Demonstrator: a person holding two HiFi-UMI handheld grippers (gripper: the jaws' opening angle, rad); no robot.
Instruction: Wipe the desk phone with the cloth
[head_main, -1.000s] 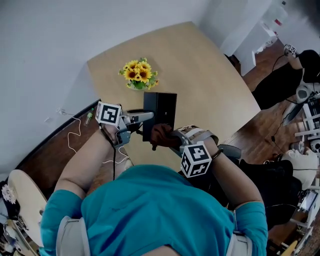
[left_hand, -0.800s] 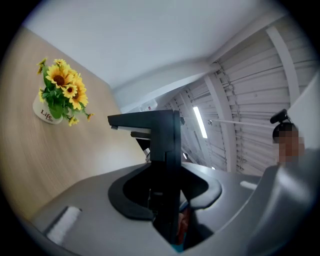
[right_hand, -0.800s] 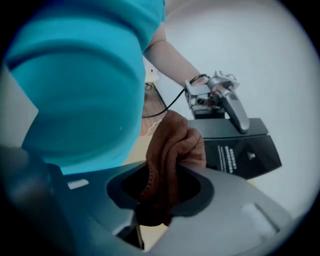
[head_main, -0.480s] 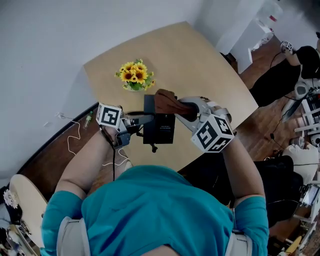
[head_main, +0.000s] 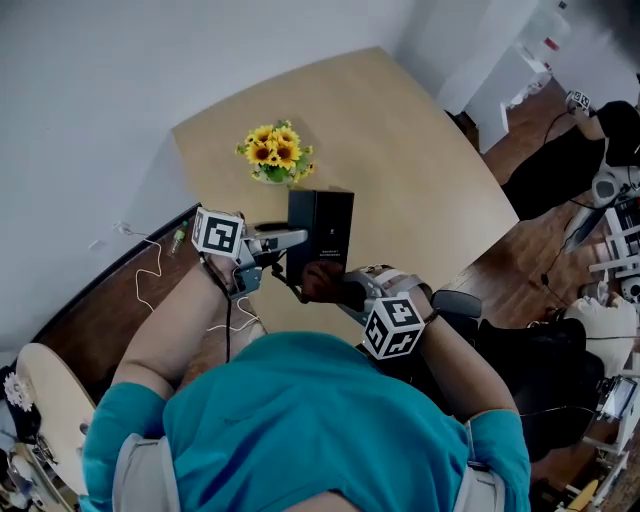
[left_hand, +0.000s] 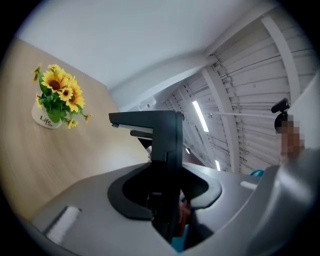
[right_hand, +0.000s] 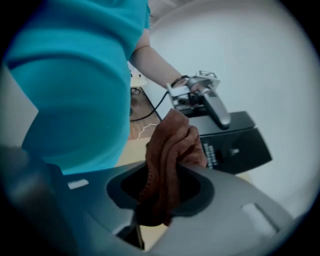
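Tan table (head_main: 420, 150), desk phone (head_main: 322, 225), cloth (head_main: 322, 282)

The right gripper (right_hand: 161, 202) is clamped on a bunched brown cloth (right_hand: 171, 145) at the centre. At 3 o'clock a black phone (right_hand: 242, 147) shows its keypad just beside the cloth. At 1 o'clock the left gripper (right_hand: 212, 102) lies over the phone's top. A teal shirt (right_hand: 70, 80) fills 10 o'clock.

1. Your table (head_main: 420, 150) is light wood, with one corner at 12 o'clock.
2. The black desk phone (head_main: 322, 222) sits near your edge.
3. A pot of sunflowers (head_main: 276, 150) stands at the phone's 11 o'clock, nearby.
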